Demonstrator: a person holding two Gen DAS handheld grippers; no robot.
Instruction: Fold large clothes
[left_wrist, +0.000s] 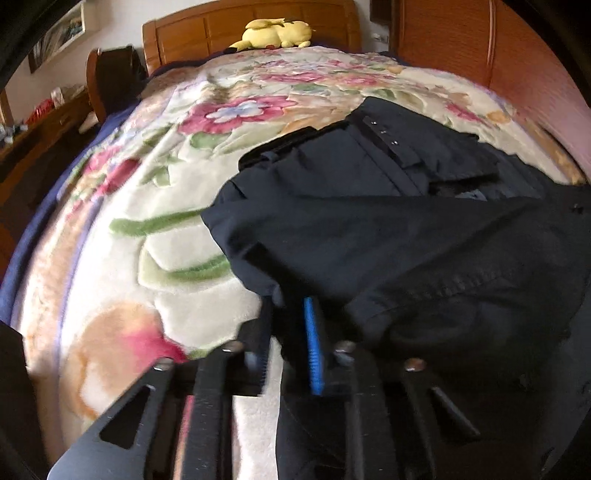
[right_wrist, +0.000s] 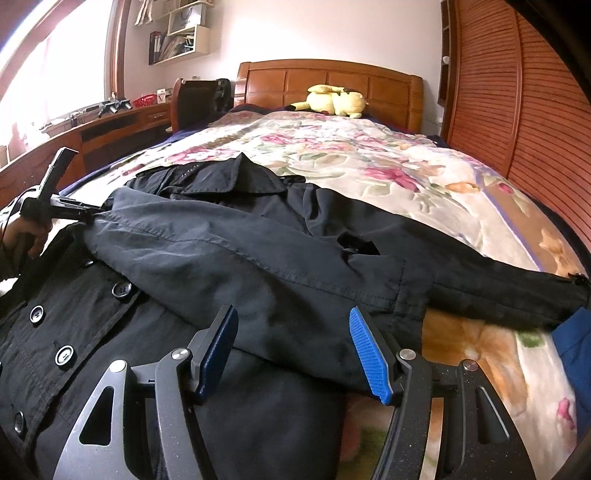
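Your left tongs (left_wrist: 291, 332) are pinched on the black coat's (right_wrist: 258, 251) sleeve edge — your right tongs (right_wrist: 293, 350) hang wide open, gripping nothing, above the coat spread over the bed's (right_wrist: 406, 177) near edge.
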